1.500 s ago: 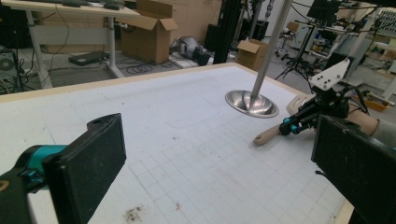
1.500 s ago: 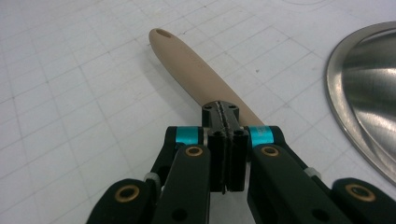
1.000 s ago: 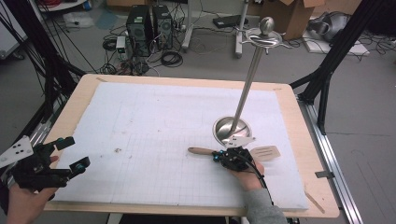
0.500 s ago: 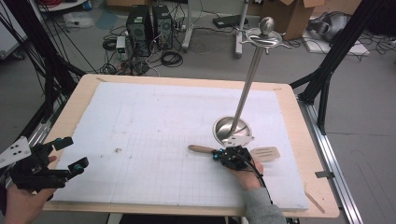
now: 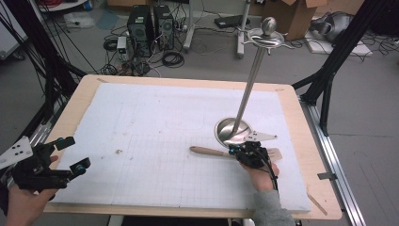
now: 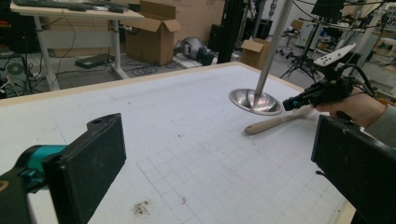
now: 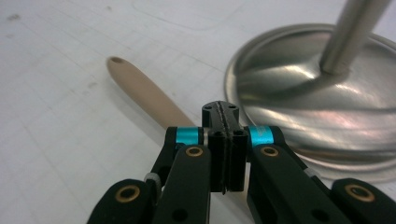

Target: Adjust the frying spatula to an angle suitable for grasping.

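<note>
A wooden spatula (image 5: pixel 209 151) (image 6: pixel 271 123) (image 7: pixel 144 93) lies flat on the white gridded mat (image 5: pixel 155 127), just in front of the round steel base (image 5: pixel 233 130) (image 6: pixel 256 100) (image 7: pixel 317 93) of a tall metal stand. My right gripper (image 5: pixel 234 150) (image 6: pixel 286 103) (image 7: pixel 221 108) hovers low over the spatula's handle, beside that base. Its pads are pressed together with nothing between them, and the handle runs underneath. At the table's front left corner my left gripper (image 5: pixel 77 153) (image 6: pixel 219 163) is held open and empty, pointing across the mat toward the stand.
The stand's pole (image 5: pixel 249 80) leans up to a knob and hooks (image 5: pixel 267 35) over the far edge. A small dirt spot (image 5: pixel 117 151) marks the mat. A wooden rim (image 5: pixel 301 141) frames the table. Computer towers (image 5: pixel 150 23), cables and boxes sit on the floor beyond.
My right gripper has shifted slightly right and away, toward the stand's base, staying shut. The spatula and the left gripper have kept their places.
</note>
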The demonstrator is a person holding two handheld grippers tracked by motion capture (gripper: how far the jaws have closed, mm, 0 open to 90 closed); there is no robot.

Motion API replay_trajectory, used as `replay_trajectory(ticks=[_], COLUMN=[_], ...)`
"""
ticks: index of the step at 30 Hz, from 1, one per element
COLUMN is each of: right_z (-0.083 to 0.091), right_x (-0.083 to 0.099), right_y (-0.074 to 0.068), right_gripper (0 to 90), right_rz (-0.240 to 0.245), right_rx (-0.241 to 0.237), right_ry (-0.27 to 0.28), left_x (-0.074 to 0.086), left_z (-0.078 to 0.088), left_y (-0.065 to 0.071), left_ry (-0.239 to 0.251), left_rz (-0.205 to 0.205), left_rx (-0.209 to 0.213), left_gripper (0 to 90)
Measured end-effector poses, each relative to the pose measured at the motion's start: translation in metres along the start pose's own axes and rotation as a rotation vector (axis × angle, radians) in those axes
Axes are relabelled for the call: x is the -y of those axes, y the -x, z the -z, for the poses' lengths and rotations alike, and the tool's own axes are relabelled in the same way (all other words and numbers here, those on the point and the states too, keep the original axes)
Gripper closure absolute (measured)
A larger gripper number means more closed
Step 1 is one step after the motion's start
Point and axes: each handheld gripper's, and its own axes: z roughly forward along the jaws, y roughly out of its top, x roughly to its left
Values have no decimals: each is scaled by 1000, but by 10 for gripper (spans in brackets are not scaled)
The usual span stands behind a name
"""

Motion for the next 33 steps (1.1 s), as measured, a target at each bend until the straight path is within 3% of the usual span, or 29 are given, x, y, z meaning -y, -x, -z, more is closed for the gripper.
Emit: replay_trajectory(ticks=[5, 12, 21, 26, 28, 33], right_z=[-1, -8, -10, -11, -9, -5], right_x=[4, 5, 7, 7, 8, 10], right_y=[8, 5, 5, 5, 6, 6], right_gripper=[900, 900, 900, 900, 900, 900], right_rz=[2, 32, 60, 72, 49, 47], right_rx=[36, 59, 97, 105, 91, 89], right_ry=[-17, -64, -81, -87, -87, -89], left_x=[2, 2, 5, 5, 5, 5], left_z=[-2, -2, -5, -5, -6, -9], left_y=[0, 0, -1, -1, -1, -3], left_ry=[-10, -15, -34, -34, -34, -38], left_rz=[2, 1, 4, 5, 8, 9], left_rx=[-1, 0, 1, 2, 2, 8], left_gripper=[35, 35, 36, 36, 35, 35])
